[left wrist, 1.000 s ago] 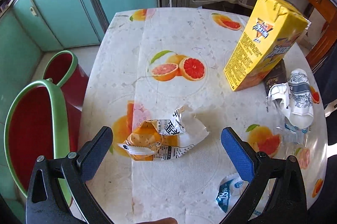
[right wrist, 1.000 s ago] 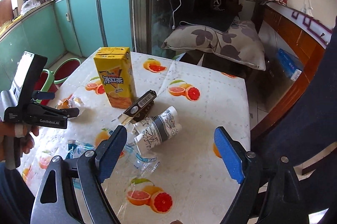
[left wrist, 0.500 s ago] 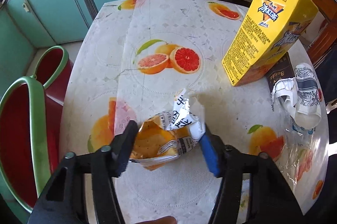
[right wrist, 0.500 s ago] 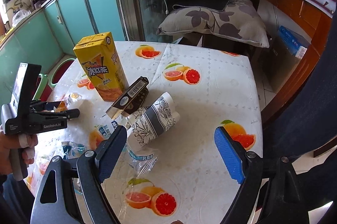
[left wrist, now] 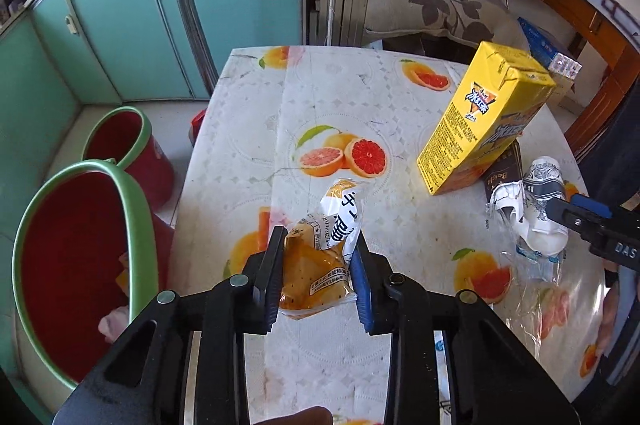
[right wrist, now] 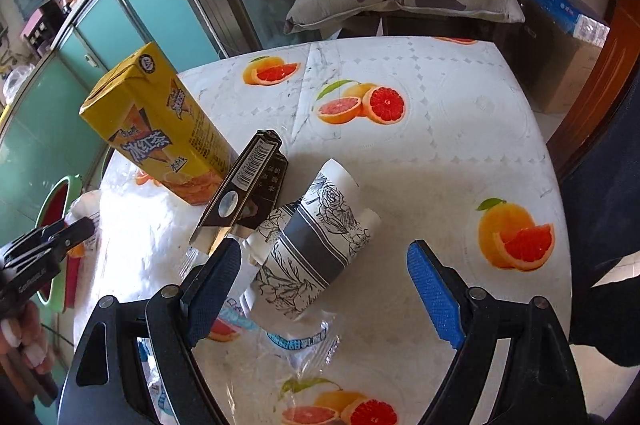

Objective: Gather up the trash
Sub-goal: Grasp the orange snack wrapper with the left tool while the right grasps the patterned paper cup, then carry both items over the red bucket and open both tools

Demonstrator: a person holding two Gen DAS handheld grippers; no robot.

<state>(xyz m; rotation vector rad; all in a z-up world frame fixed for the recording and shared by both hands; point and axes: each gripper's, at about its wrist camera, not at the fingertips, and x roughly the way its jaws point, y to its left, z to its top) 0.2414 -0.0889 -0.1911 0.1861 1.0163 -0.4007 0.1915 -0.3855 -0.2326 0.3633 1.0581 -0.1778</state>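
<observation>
Trash lies in five pieces on the bench (left wrist: 248, 129): one orange snack wrapper (left wrist: 316, 265), one yellow drink carton (left wrist: 480, 121), one dark box (right wrist: 244, 193), one crushed paper cup (right wrist: 316, 245) and one clear plastic wrapper (right wrist: 296, 341). Two red bins (left wrist: 76, 265) stand beside the bench, the nearer cut off by the frame edge. The left gripper (left wrist: 316, 265), wide apart a second ago, has just closed and is clamped on the snack wrapper, lifting it. The right gripper (right wrist: 320, 289) has dropped toward the paper cup, its jaws apart around it. The box's print is illegible.
</observation>
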